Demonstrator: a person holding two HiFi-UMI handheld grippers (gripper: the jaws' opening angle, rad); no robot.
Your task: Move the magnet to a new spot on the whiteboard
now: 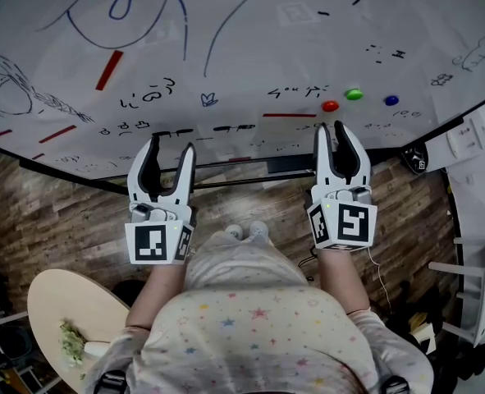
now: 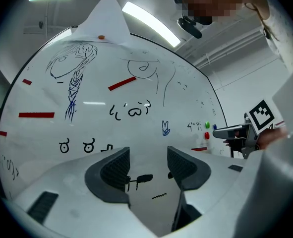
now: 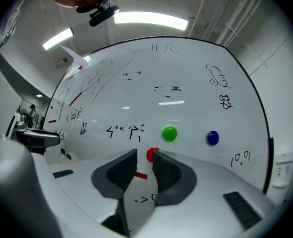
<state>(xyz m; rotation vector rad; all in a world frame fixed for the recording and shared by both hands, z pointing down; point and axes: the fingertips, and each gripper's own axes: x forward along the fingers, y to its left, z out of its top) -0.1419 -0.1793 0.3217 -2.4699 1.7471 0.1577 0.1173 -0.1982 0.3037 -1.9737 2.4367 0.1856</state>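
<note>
Red, round and glossy, the small button magnet (image 3: 152,153) on the white whiteboard (image 3: 196,73) looks like the one to be moved, and the main danger is a miss at the pinch. The right gripper (image 3: 144,157) has its dark ribbed fingers only narrowly apart, with nothing between them. That gap appears barely wider than the magnet. If the gripper goes forward off-line, one fingertip would likely land on the magnet's face instead of its side and shove it along the slick board. The pads could also close on the domed edge and squeeze it out. A glancing tip might smear the black marker scribbles around it. The round green magnet (image 3: 169,133) sits near, up and to the right of the fingertips, so a drift that way risks knocking it. The round blue magnet (image 3: 212,138) is farther right and safer.

The red magnet lies just beyond the right fingertips, showing through the top of the gap close against the right finger's inner tip. I cannot tell whether it touches that tip, and it is not yet gripped. A short red marker dash shows lower in the gap. The left gripper (image 2: 147,155) has its fingers spread wide and empty, and the magnet lies well off to their right.
</note>
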